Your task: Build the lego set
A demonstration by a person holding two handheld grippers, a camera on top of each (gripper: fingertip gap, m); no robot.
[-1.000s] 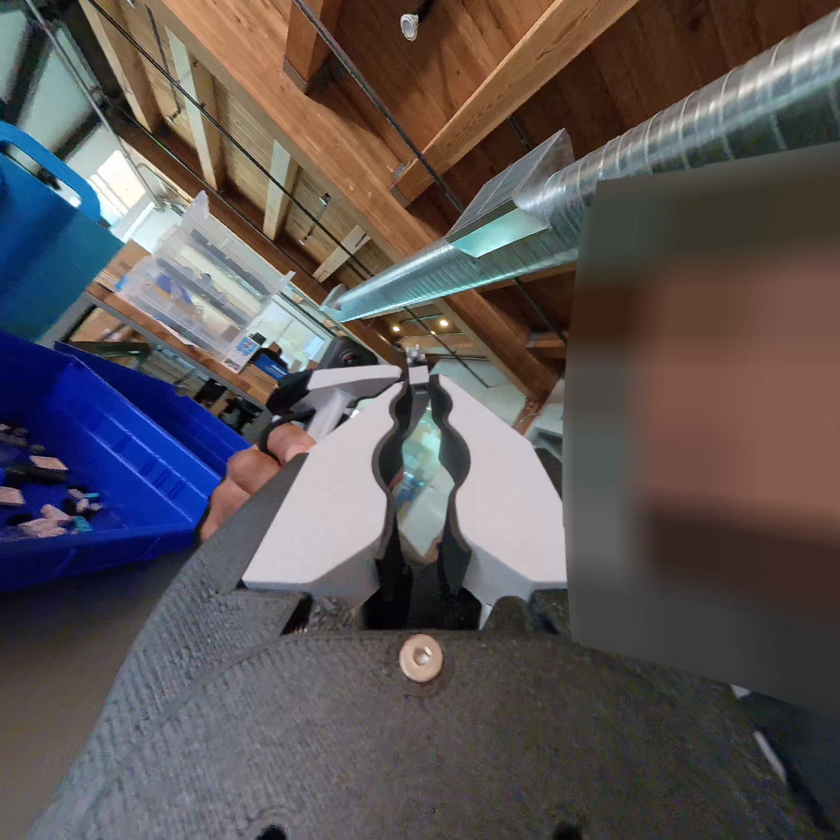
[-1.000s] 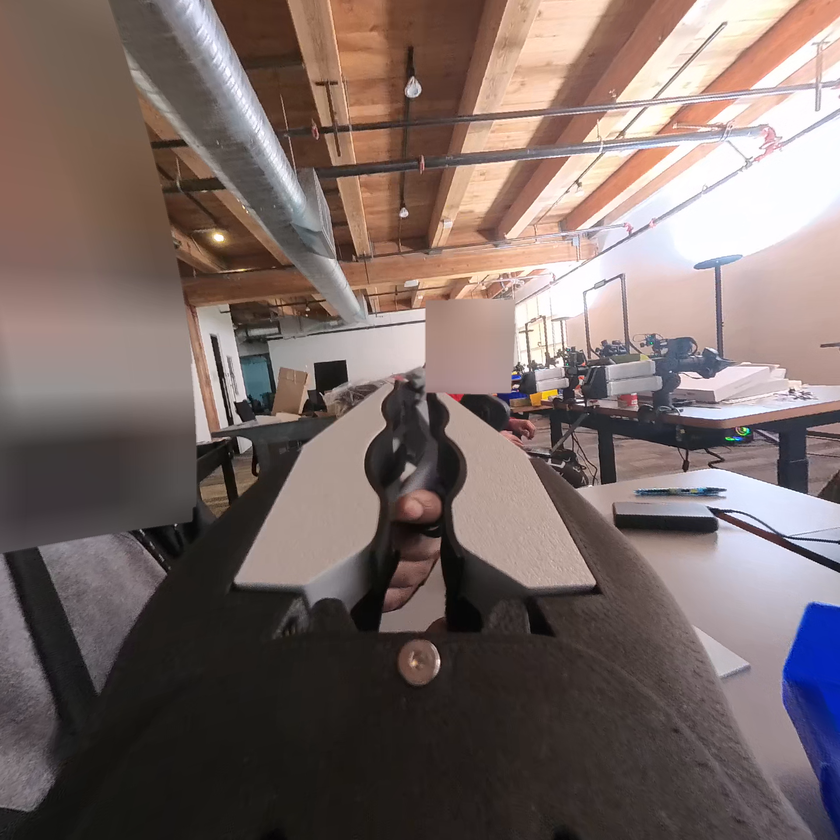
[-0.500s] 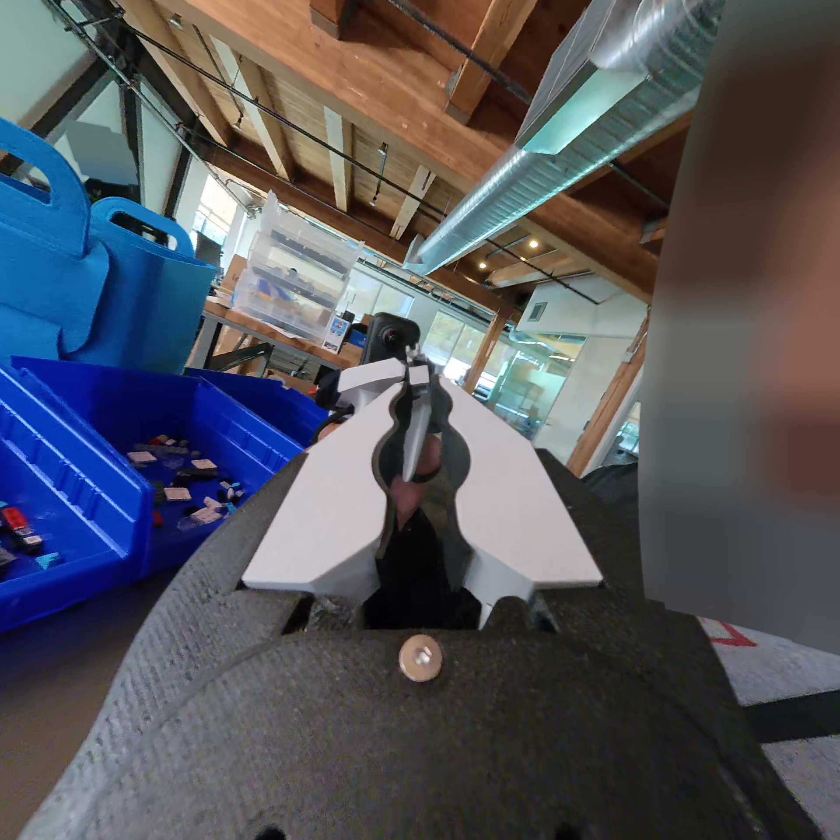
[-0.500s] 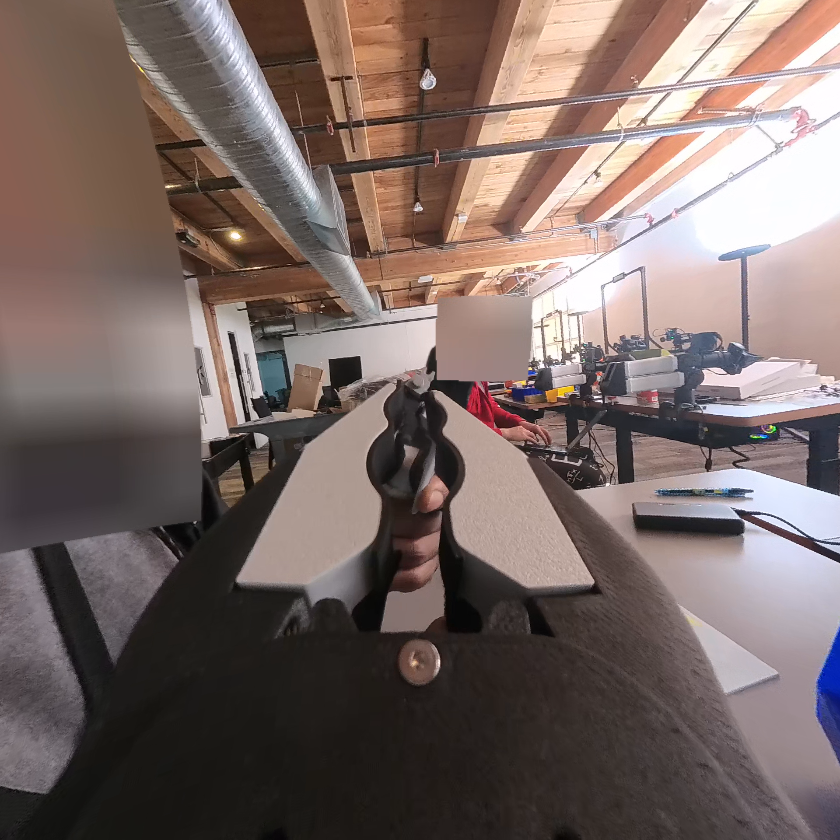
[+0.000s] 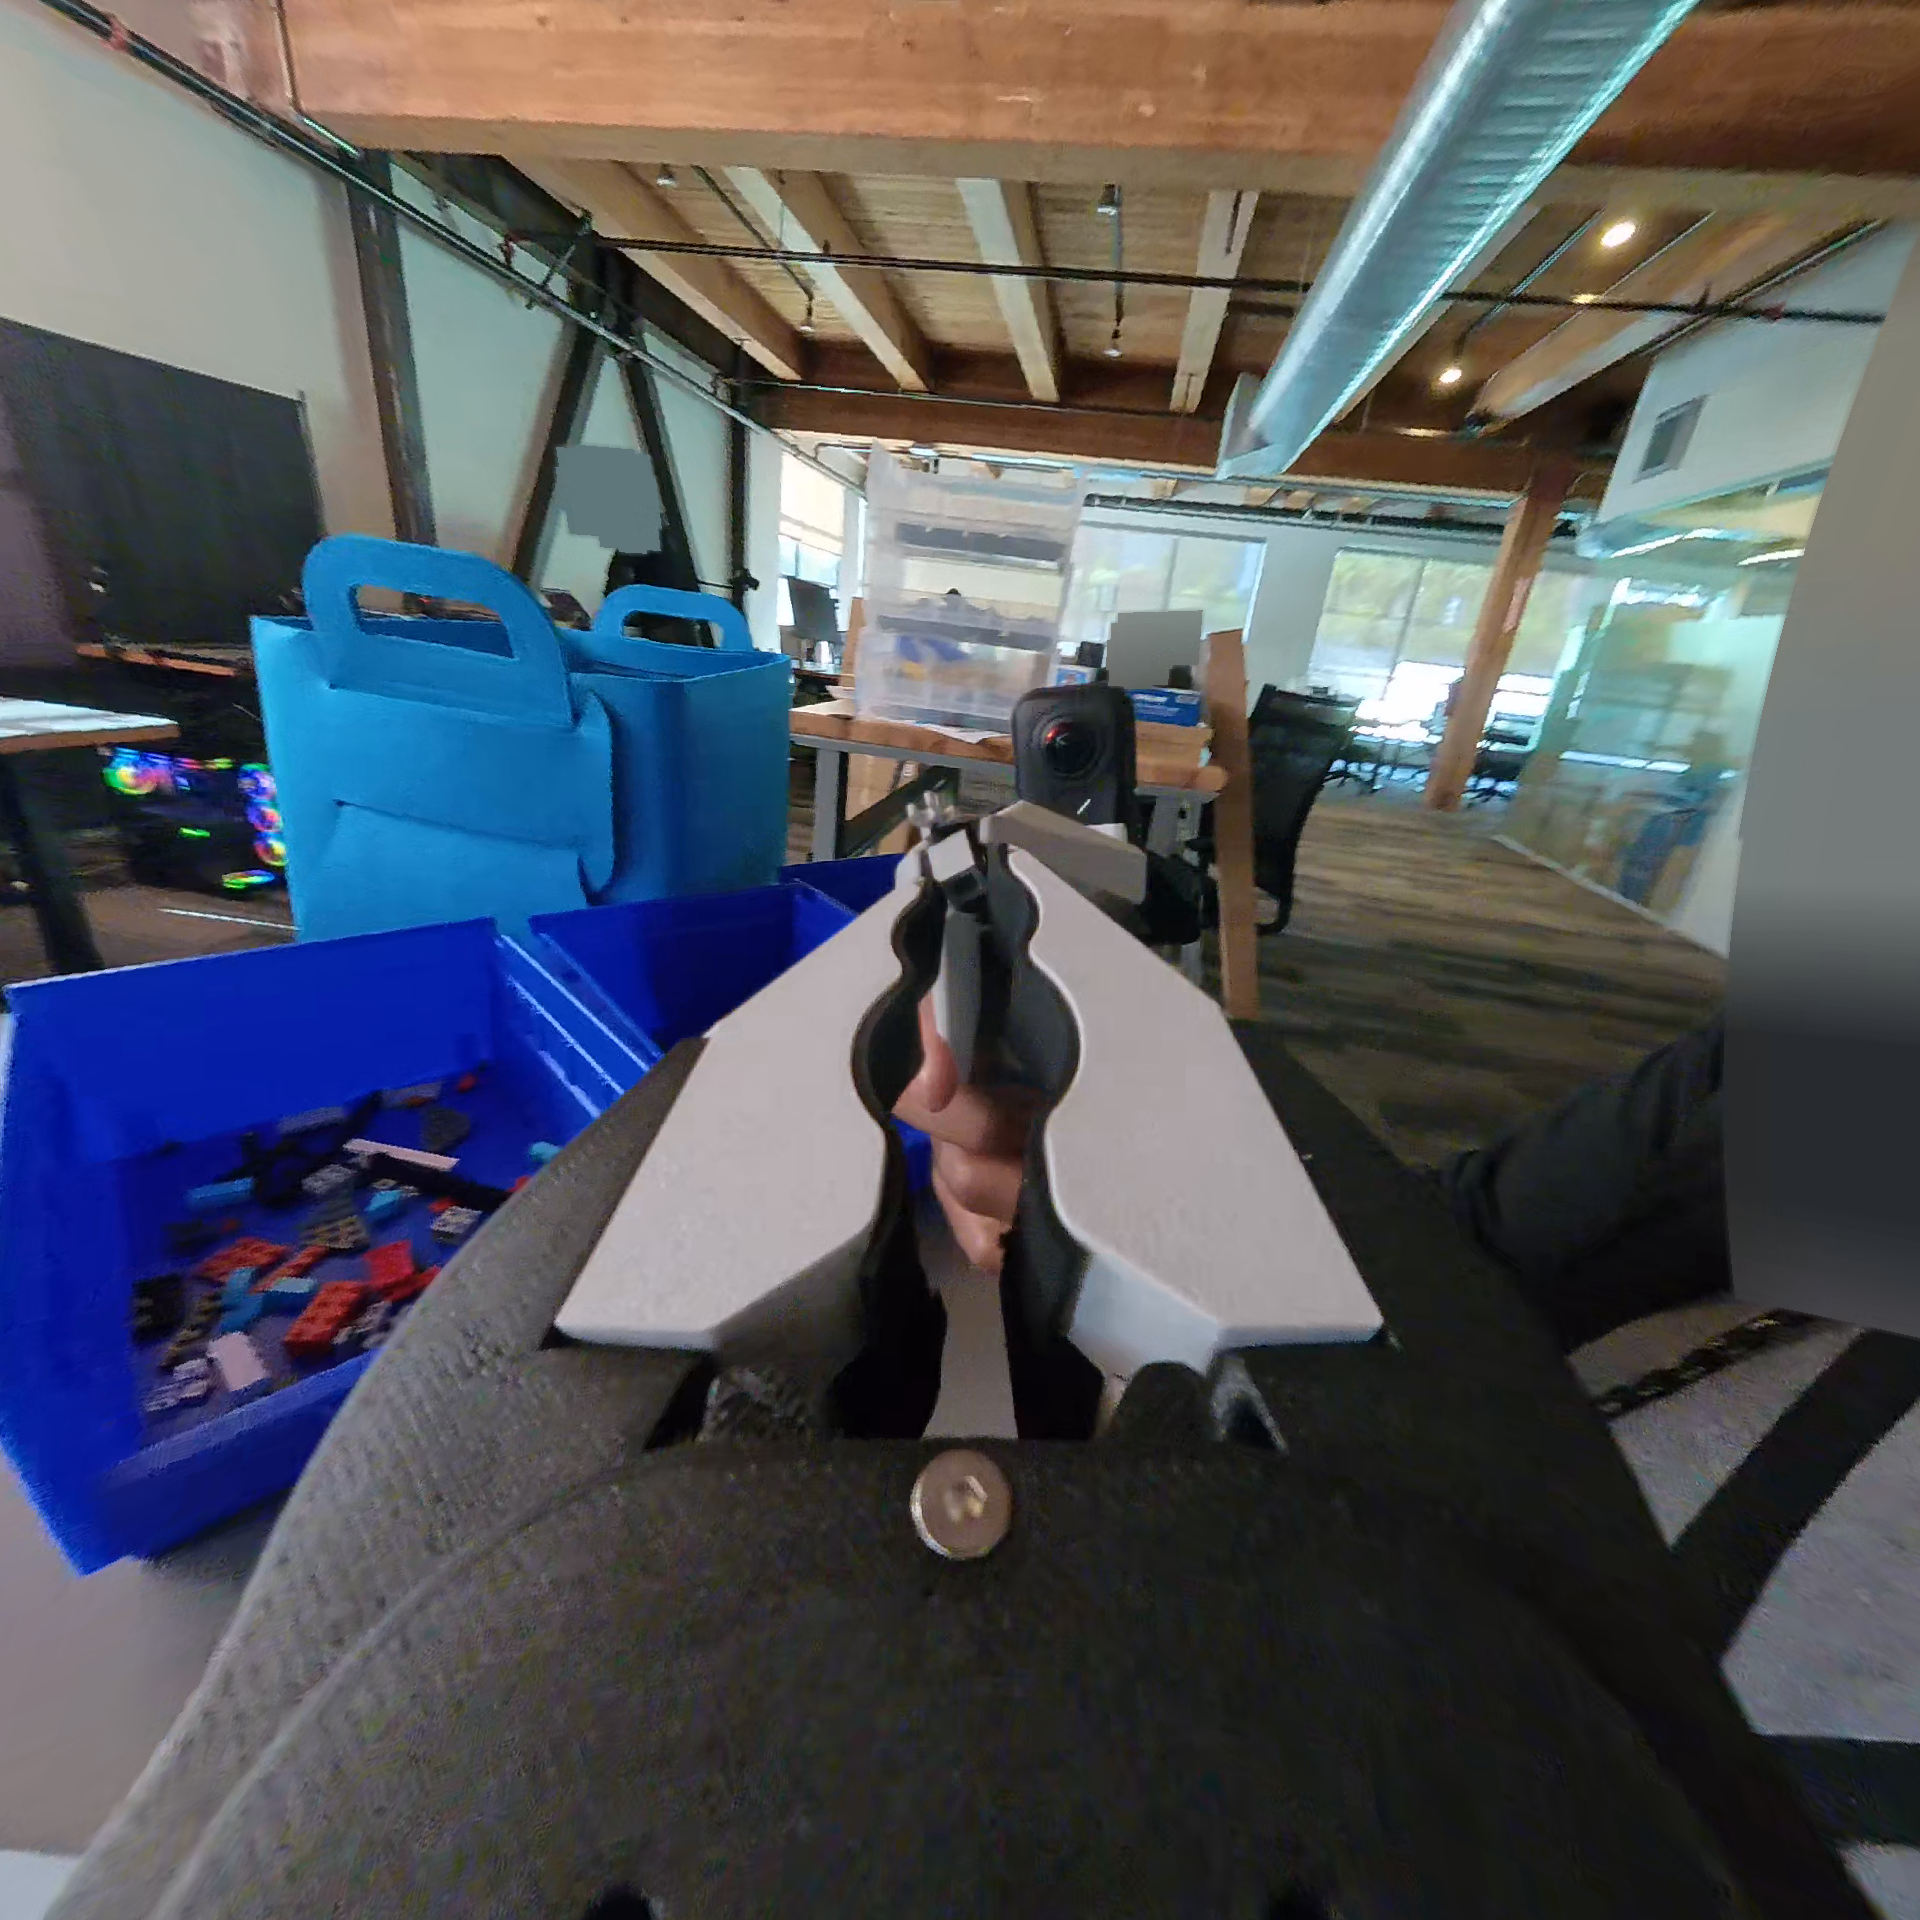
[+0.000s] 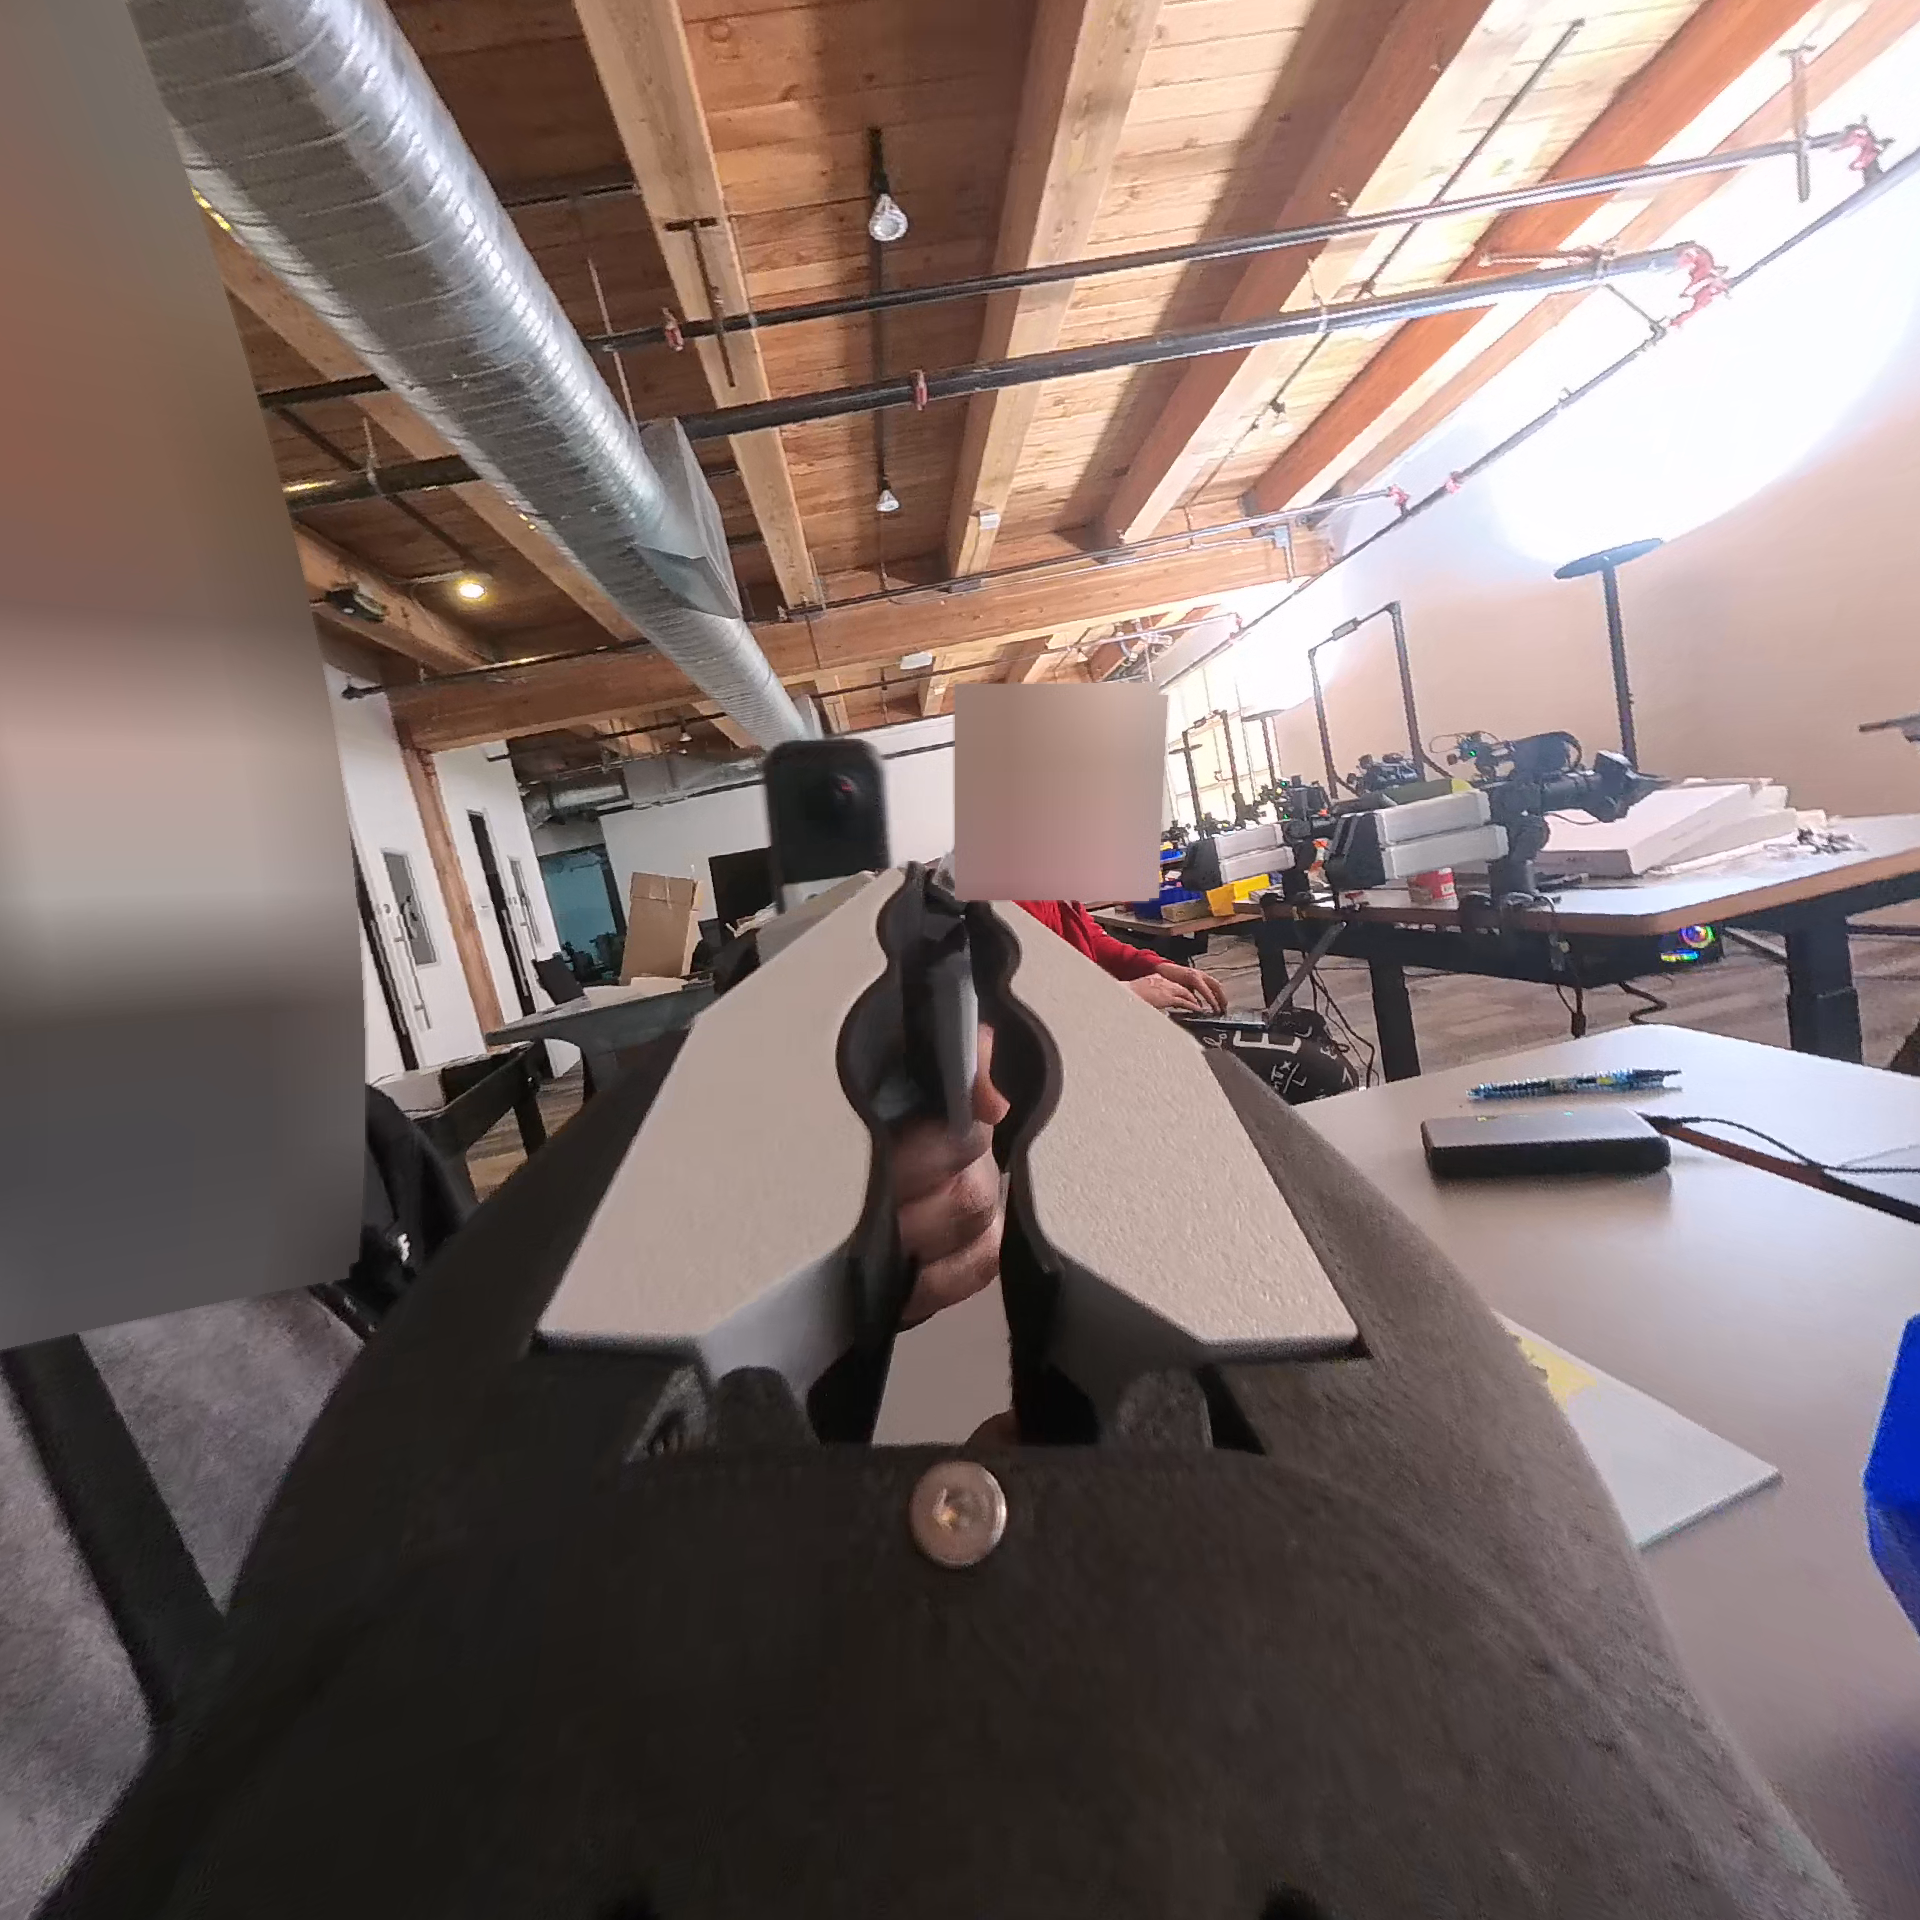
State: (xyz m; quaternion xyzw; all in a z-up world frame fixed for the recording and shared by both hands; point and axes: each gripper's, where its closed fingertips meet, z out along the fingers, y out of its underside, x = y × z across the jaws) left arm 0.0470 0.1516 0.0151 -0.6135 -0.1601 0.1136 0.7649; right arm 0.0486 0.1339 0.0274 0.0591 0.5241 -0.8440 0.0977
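Note:
My left gripper point(image 5: 951, 868) and right gripper point(image 6: 928, 891) meet tip to tip in the air, pointing at each other. Both have their jaws closed. A small grey lego piece point(image 5: 938, 831) sits pinched at the touching tips; it shows as a small grey bit in the right wrist view point(image 6: 943, 871). I cannot tell which gripper bears it. The right gripper's camera point(image 5: 1070, 743) and the left gripper's camera point(image 6: 826, 821) face each other. A hand point(image 5: 966, 1153) shows through the gap between the fingers. Loose lego pieces point(image 5: 301, 1257) lie in a blue bin point(image 5: 239, 1003) at left.
A second blue bin point(image 5: 675, 935) and two blue felt bags point(image 5: 447, 790) stand behind the first. At right is a grey table point(image 6: 1683, 1309) with a black box point(image 6: 1548, 1143), a pen point(image 6: 1569, 1084), a white sheet point(image 6: 1652, 1455) and a blue bin corner point(image 6: 1896, 1455).
The left gripper has tilted down from the ceiling to level, so the bins and bags show more. The right gripper shifted a little. The tips stay together.

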